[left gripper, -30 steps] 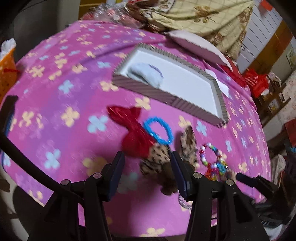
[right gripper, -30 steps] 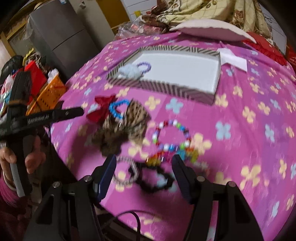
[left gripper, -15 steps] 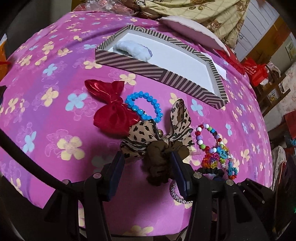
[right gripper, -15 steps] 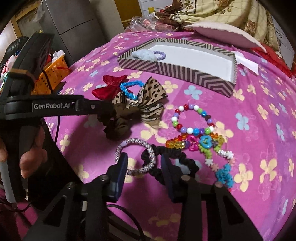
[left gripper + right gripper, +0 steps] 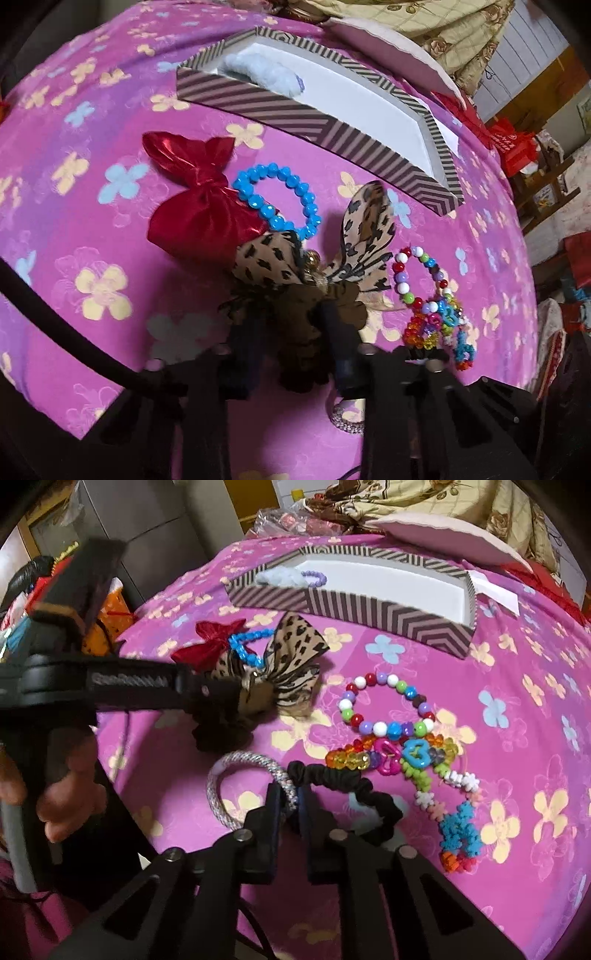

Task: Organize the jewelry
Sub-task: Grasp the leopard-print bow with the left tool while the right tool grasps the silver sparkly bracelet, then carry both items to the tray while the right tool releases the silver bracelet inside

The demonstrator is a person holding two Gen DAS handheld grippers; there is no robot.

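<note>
Both tongs clamped: left tongs [image 5: 295, 332] on brown scrunchie [image 5: 299, 332], right tongs [image 5: 291, 805] on silver bangle [image 5: 247, 779].

Leopard bow [image 5: 365, 236], silver bangle [image 5: 236, 794] pinched.

Both grippers are matte black with dark blue jaws and round silver screws. The left gripper [image 5: 207, 698] carries white lettering; a black cable [image 5: 70, 339] trails beside it.

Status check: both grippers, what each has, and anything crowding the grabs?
Left gripper just closed on brown scrunchie. Right gripper shut on silver bracelet. Black scrunchie touches it; striped box beyond.
</note>
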